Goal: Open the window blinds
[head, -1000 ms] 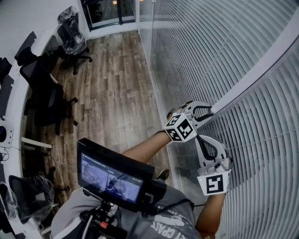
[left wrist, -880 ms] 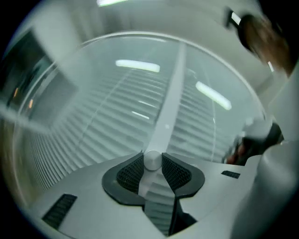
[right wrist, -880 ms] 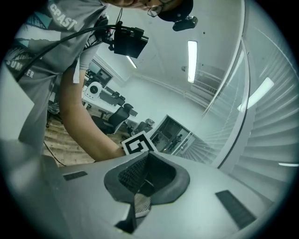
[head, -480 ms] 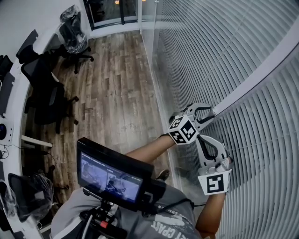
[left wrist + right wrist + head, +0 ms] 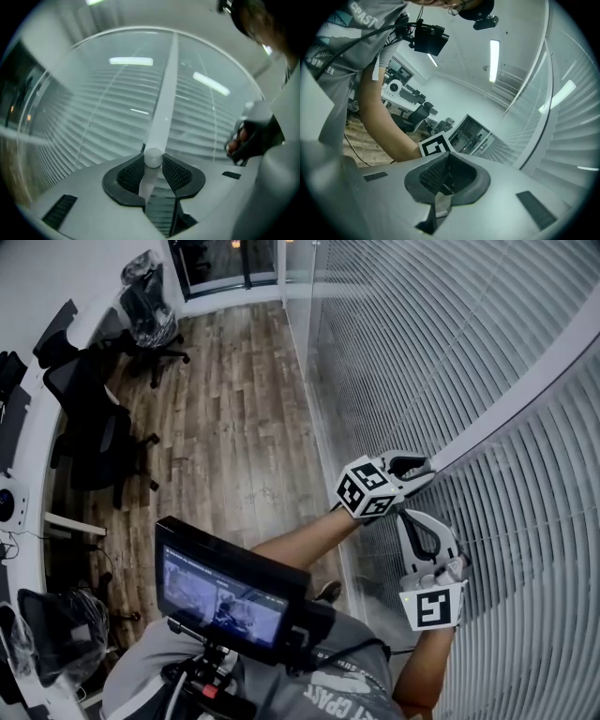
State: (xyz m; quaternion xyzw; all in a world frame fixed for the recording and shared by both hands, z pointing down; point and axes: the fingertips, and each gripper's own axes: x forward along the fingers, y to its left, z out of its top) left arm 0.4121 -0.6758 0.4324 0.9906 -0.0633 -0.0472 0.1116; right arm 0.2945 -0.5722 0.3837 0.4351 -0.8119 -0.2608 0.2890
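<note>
— Where's the wand (image 5: 164,108)?
— Centre frame, in front of the blinds (image 5: 487,352); my left gripper (image 5: 153,169) is closing on it. Right gripper (image 5: 445,174) is clenched, empty. I'd twist slowly, keeping the grip firm.

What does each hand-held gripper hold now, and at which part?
The left hand-held gripper, jaws closing, holds the wand near its lower end. The right hand-held gripper holds nothing.

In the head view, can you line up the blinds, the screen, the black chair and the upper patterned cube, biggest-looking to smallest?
1. blinds
2. screen and black chair: about alike, and the screen is nearer, so no ranking
3. upper patterned cube
</note>
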